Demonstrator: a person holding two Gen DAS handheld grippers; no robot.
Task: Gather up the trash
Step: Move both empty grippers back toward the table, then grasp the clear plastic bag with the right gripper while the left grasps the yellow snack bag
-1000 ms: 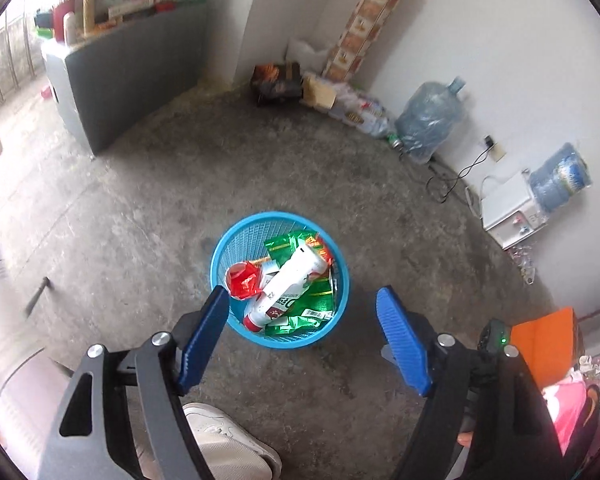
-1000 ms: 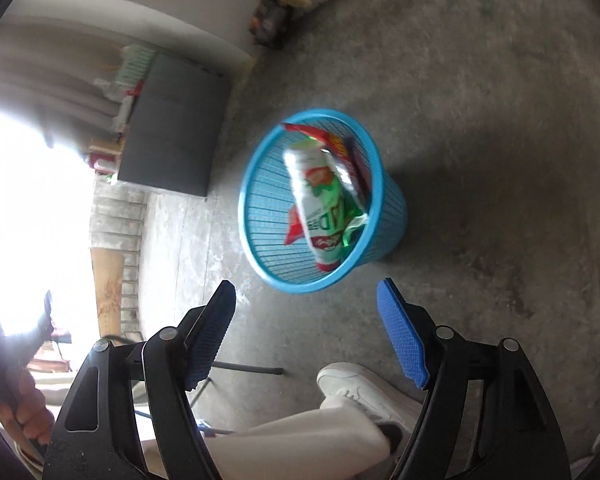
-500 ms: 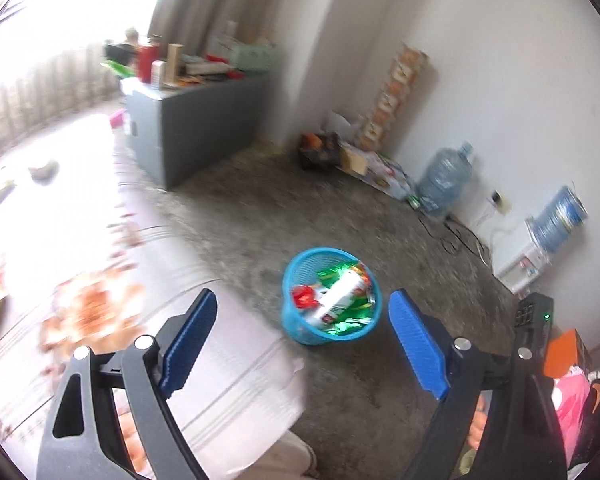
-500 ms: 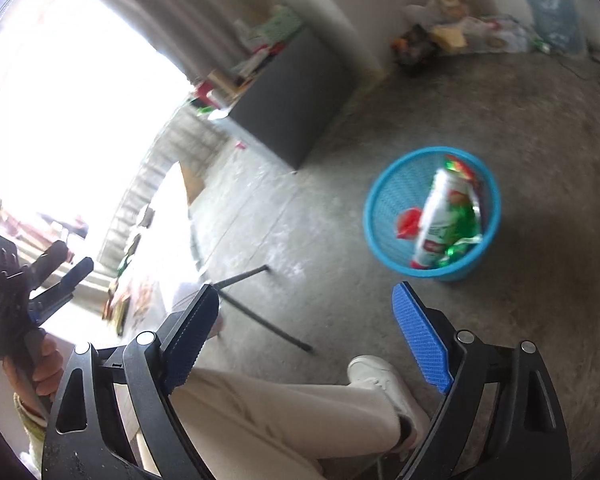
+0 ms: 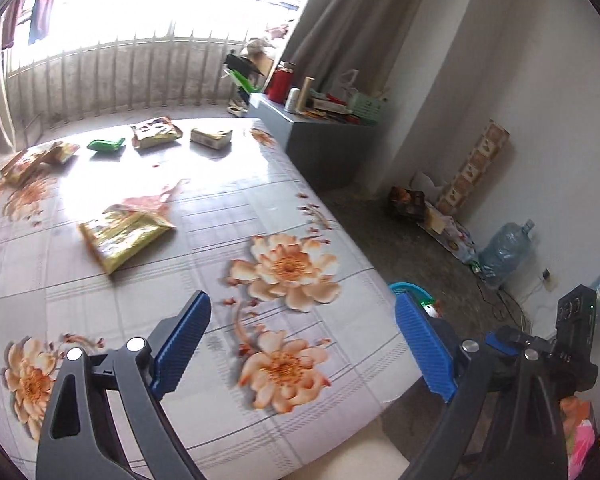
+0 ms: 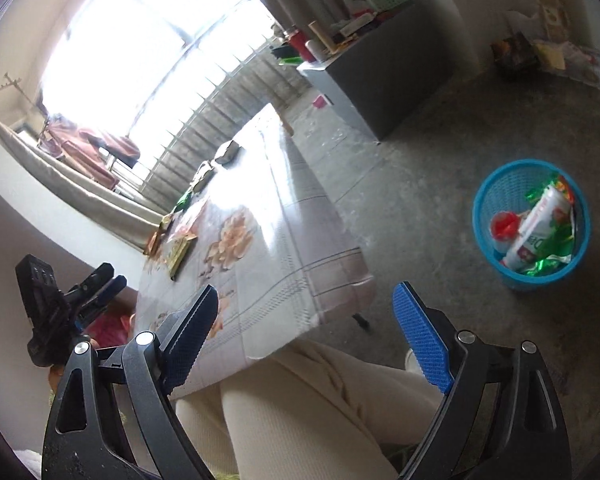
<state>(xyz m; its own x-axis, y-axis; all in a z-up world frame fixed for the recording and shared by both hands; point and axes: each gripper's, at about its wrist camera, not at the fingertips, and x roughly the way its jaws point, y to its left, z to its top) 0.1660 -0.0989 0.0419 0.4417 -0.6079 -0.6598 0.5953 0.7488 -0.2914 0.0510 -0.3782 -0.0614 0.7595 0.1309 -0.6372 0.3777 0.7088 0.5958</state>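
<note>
Now both hands are empty and between pickups: the step in hand looks like the reach toward more rubbish on the low table covered in a glossy flower-printed cloth [image 5: 228, 208]. The left gripper [image 5: 300, 344], with blue ribbed pads, hangs over the near edge of that table with its jaws opening and nothing between them; the right gripper [image 6: 304, 336] stands wide apart too, empty, above the person's cream-trousered lap [image 6: 300, 412] beside the table's near corner. Several pieces of trash lie on the table: a crumpled yellow-green foil snack wrapper [image 5: 124, 236] nearest, about mid-table and well ahead of the left gripper, slightly to its left; toward the far edge a small green packet [image 5: 106, 145], a tan printed snack bag [image 5: 156, 132] and a small flattened cardboard carton [image 5: 211, 138]; and at the far left corner a heap of orange wrappers [image 5: 36, 162]. The round blue plastic mesh basket [image 6: 496, 208] sits on the concrete floor off the table's right side, already holding a white bottle, a red cup and green foil. Likely the next move is to carry the left gripper forward over the table to the yellow-green wrapper, lower the pads flat around its edge and close gently, since thin foil may slide on the slick cloth.
</note>
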